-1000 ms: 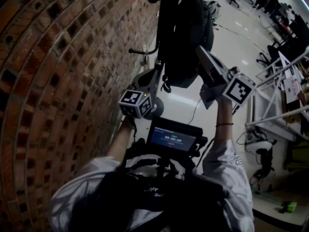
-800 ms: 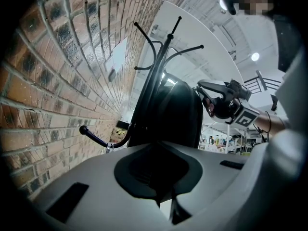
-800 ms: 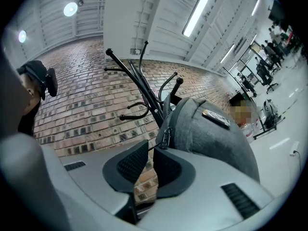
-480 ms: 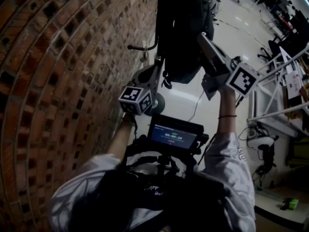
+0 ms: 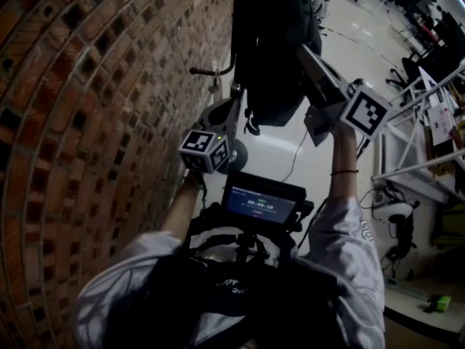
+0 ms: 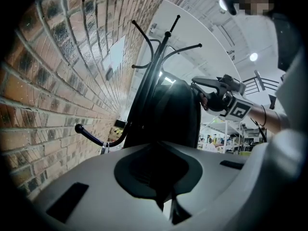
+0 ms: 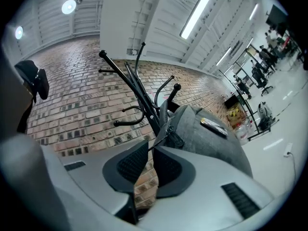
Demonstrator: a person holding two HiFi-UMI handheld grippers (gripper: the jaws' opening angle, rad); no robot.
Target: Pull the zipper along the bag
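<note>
A dark grey backpack [image 5: 272, 49] hangs on a black coat rack [image 5: 215, 71] beside a brick wall. My left gripper [image 5: 236, 102] reaches up to the backpack's lower left edge. In the left gripper view the gripper [image 6: 157, 153] has its pads closed against the dark backpack [image 6: 168, 114] fabric. My right gripper [image 5: 301, 51] is at the backpack's right side, higher up. In the right gripper view that gripper [image 7: 153, 147] has its tips pinched on the zipper pull [image 7: 172, 138] of the backpack [image 7: 207, 138]. The zipper track itself is hard to make out.
The brick wall [image 5: 87, 122] runs along the left. A small screen [image 5: 261, 206] sits on the rig at the person's chest. A cable [image 5: 294, 158] lies on the pale floor. A metal frame [image 5: 414, 158] and office chairs [image 5: 407, 6] stand to the right.
My right gripper has moved a little higher along the backpack's right side, still pinching the pull. The left gripper has stayed where it was.
</note>
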